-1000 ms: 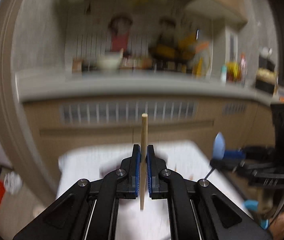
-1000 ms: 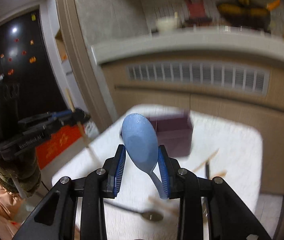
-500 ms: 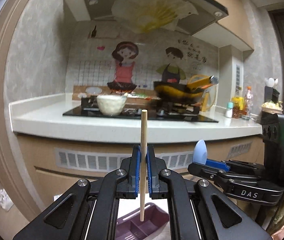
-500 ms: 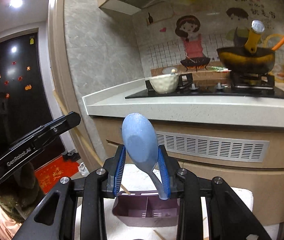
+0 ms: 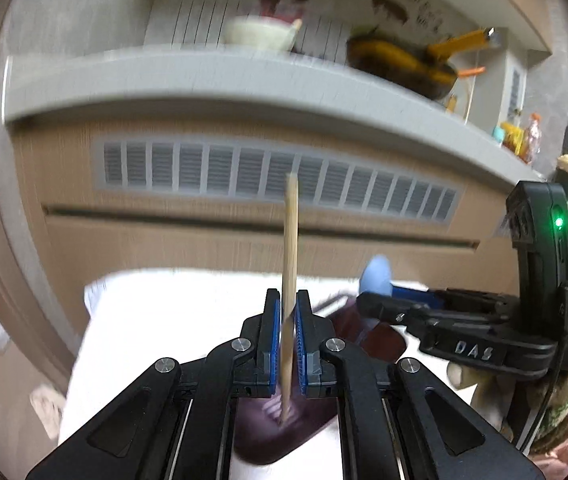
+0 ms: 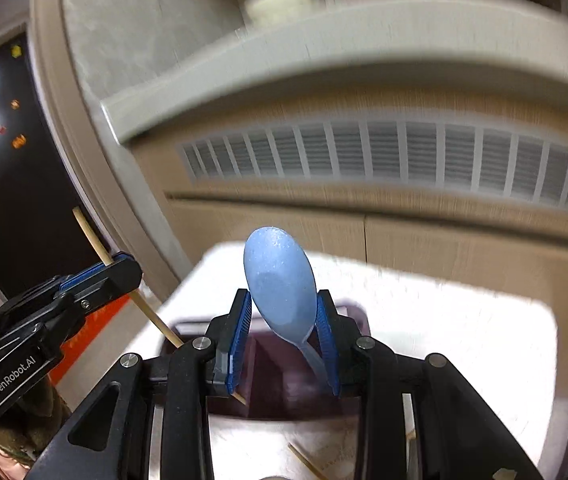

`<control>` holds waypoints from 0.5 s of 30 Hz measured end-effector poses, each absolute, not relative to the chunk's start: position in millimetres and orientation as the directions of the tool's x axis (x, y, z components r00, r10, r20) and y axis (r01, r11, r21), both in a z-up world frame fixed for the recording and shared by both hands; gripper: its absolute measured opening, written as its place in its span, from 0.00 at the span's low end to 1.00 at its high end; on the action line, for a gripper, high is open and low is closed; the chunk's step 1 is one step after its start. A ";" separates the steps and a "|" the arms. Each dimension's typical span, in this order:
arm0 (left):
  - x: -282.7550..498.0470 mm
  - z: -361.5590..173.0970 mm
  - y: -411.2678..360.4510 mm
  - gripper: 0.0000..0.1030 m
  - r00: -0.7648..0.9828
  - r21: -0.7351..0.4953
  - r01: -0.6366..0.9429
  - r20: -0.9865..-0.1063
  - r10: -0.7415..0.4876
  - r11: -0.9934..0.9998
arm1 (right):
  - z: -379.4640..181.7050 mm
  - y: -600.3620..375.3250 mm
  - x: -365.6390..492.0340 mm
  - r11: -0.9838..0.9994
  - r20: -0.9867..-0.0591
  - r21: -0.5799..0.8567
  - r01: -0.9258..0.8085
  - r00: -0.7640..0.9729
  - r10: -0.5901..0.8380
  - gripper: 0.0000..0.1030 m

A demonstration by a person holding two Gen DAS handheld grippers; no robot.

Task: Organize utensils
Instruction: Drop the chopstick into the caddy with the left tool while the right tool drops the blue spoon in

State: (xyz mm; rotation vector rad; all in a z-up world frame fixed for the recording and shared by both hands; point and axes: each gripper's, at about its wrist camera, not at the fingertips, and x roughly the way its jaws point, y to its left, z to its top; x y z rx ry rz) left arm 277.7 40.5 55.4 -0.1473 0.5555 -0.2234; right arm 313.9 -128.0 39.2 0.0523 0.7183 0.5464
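Observation:
A wooden chopstick (image 5: 290, 240) stands upright between the blue pads of my left gripper (image 5: 288, 308), whose jaws are opening slightly; the pads still touch it. Its lower tip reaches into a purple divided organizer (image 5: 284, 432) on the white-covered table (image 5: 163, 320). My right gripper (image 6: 284, 300) is shut on a blue spoon (image 6: 279, 280), bowl up, above the same organizer (image 6: 284, 380). In the right wrist view the left gripper (image 6: 123, 264) holds the slanted chopstick (image 6: 91, 236) over the organizer's left end. The spoon (image 5: 376, 276) also shows at the right of the left wrist view.
A loose chopstick (image 6: 308, 460) lies on the table (image 6: 444, 320) near the front. Behind the table runs a wooden cabinet with a vent grille (image 5: 275, 176) under a grey counter (image 5: 203, 80). A person's sleeve (image 5: 556, 420) shows at the right.
Both grippers have dropped and tipped down toward the table. The organizer now lies right under them, and the chopstick's tip has come down into it. The spoon stays gripped.

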 end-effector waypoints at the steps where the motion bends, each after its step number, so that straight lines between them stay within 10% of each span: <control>1: 278.0 50.8 42.4 0.10 0.822 -0.200 0.162 -0.515 -0.244 0.966 | 32.8 -128.5 315.1 0.862 -0.622 0.229 -0.452 0.613 0.487 0.31; 5: 279.8 36.2 50.1 0.32 0.813 -0.206 0.127 -0.539 -0.221 0.970 | 21.5 -131.3 311.9 0.876 -0.640 0.195 -0.442 0.619 0.455 0.39; 15: 245.3 49.4 49.8 0.47 0.831 -0.171 0.106 -0.525 -0.182 0.979 | 23.6 -163.0 258.4 0.906 -0.601 0.073 -0.417 0.707 0.374 0.65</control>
